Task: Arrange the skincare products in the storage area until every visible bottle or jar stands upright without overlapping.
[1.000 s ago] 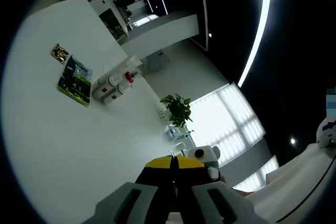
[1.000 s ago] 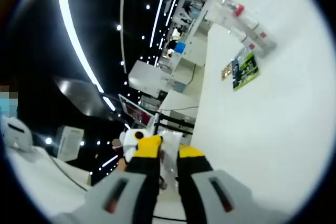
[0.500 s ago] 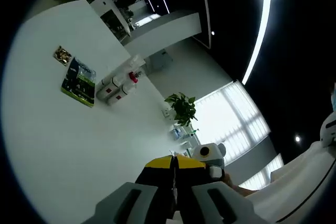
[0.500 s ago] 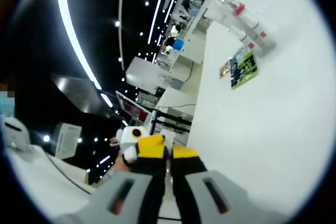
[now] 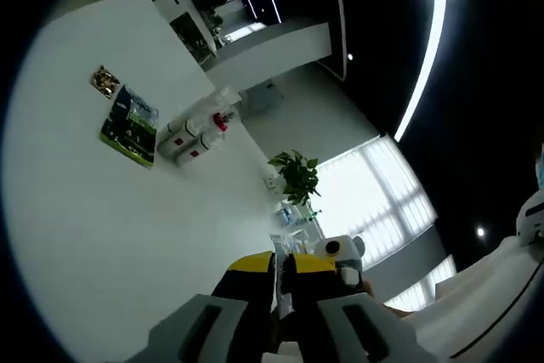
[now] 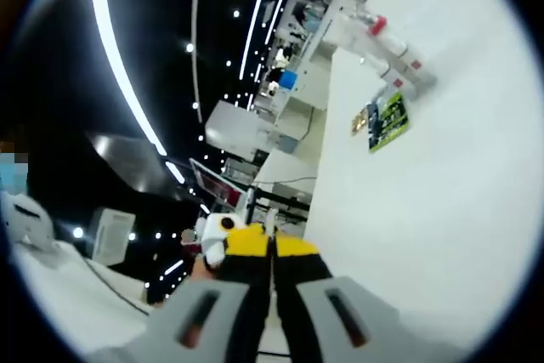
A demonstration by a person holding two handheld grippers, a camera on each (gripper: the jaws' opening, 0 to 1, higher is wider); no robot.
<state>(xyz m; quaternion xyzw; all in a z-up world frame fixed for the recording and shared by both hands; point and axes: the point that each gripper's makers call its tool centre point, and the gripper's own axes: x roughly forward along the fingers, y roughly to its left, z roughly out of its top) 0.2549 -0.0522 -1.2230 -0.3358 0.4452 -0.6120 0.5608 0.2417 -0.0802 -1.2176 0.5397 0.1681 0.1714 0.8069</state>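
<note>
Left gripper view: white bottles with red caps (image 5: 197, 129) lie in the upper left on the white tabletop (image 5: 102, 235), beside a green-and-black packet (image 5: 129, 126); yellow-tipped left gripper (image 5: 278, 263) pressed together, like the right gripper (image 6: 270, 244)

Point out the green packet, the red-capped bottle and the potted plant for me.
green packet (image 5: 129, 127), left gripper view, middle of its face
red-capped bottle (image 5: 223, 120), left gripper view, red cap
potted plant (image 5: 295, 177), left gripper view, leaves
</note>
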